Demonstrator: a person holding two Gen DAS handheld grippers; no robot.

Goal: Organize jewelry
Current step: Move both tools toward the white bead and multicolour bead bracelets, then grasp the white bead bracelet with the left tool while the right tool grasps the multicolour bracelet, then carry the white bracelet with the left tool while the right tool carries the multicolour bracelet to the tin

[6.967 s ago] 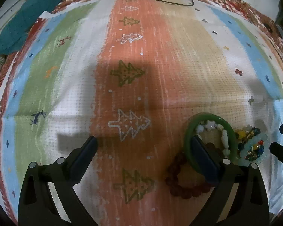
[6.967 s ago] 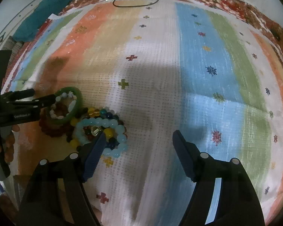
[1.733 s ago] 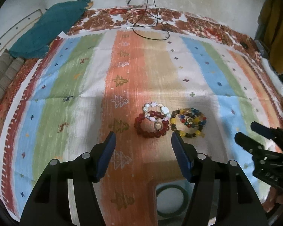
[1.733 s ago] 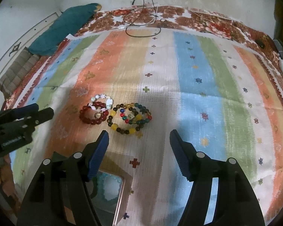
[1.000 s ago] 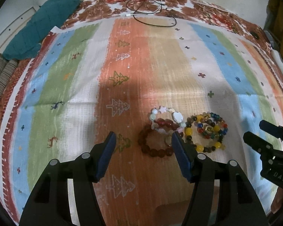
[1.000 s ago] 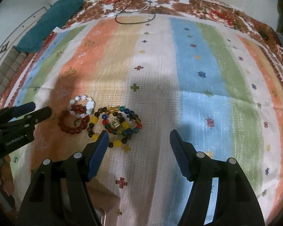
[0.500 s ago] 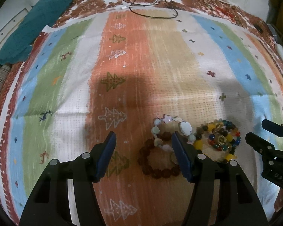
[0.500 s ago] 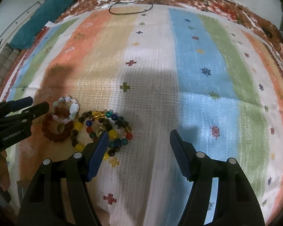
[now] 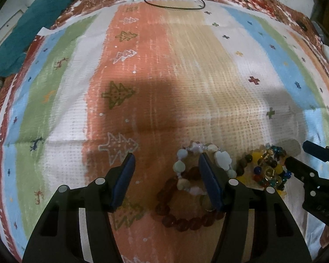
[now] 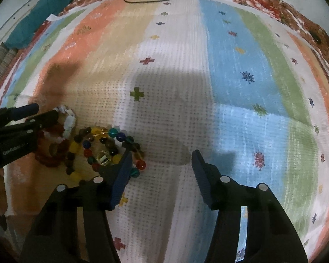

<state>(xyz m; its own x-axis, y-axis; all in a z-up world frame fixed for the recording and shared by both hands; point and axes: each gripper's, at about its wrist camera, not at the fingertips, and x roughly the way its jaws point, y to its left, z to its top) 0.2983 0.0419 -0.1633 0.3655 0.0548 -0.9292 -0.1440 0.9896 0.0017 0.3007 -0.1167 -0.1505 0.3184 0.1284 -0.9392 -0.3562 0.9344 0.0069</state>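
- Striped blanket [image 9: 186, 70] under everything; bead bracelets [image 9: 263, 171] piled together on it.
- Your left hand-held gripper [image 9: 166, 164] is released, straddling the pale bracelet [image 9: 223, 159].
- Your right hand-held gripper [image 10: 161, 156]'s jaws have just been closing, nothing between them, beside the multicolored bracelet [image 10: 103, 146].

You have three bead bracelets on the striped cloth [image 9: 186, 70]: one dark red bracelet [image 9: 184, 220], one pale stone bracelet [image 9: 184, 166] and one multicoloured bracelet [image 10: 103, 149], all low in the frame. One black cable [image 9: 171, 2] and one teal cloth [image 9: 37, 22] lie along the top. Two grippers show.

Striped patterned mat [image 9: 186, 76] bearing a dark-red bead bracelet [image 9: 186, 221], pale stone bracelet [image 9: 223, 160], multicoloured bead bracelets [image 10: 103, 146], black cable [image 9: 175, 6].
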